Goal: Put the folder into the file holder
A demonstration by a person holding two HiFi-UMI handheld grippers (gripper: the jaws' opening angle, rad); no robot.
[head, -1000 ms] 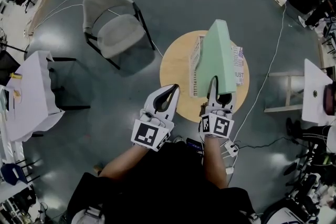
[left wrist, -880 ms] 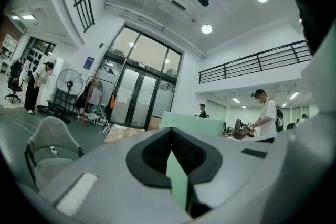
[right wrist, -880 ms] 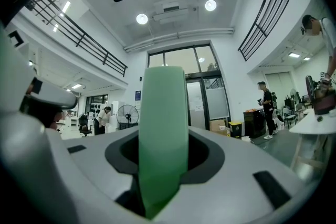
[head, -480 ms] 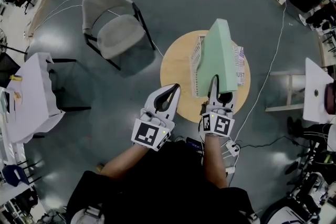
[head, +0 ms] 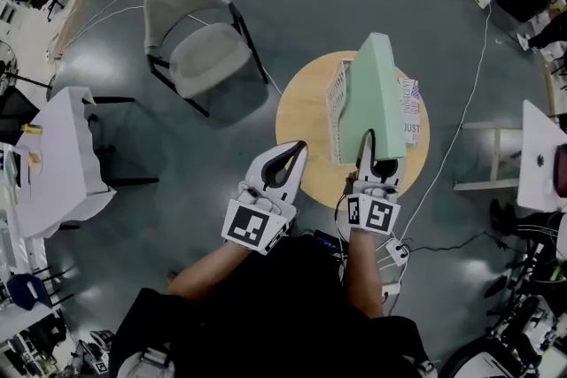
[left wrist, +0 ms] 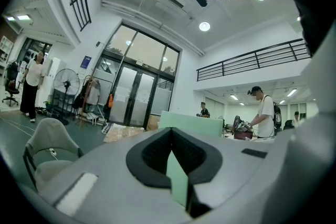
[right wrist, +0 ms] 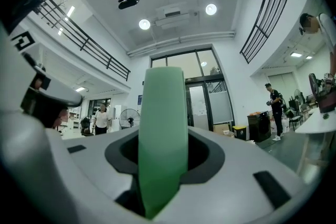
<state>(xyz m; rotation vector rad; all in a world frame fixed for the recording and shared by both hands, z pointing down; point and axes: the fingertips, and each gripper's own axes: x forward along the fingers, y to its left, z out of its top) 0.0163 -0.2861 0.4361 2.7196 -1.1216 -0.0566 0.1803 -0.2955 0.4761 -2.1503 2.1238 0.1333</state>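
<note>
Only the head view showed the round table [head: 301, 124], where the green folder [head: 372, 97] stood on edge over the white file holder [head: 336, 102]. The right gripper view showed the right gripper [right wrist: 164, 165] clamped on the folder's edge — the left gripper [head: 298, 148] was closed, empty.

The word "JUST" shows on the printed sheet [head: 411, 115] lying on the round table [head: 306, 124].

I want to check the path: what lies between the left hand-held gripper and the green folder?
Head view: a strip of bare wooden tabletop, then the white file holder at the folder's left side.
</note>
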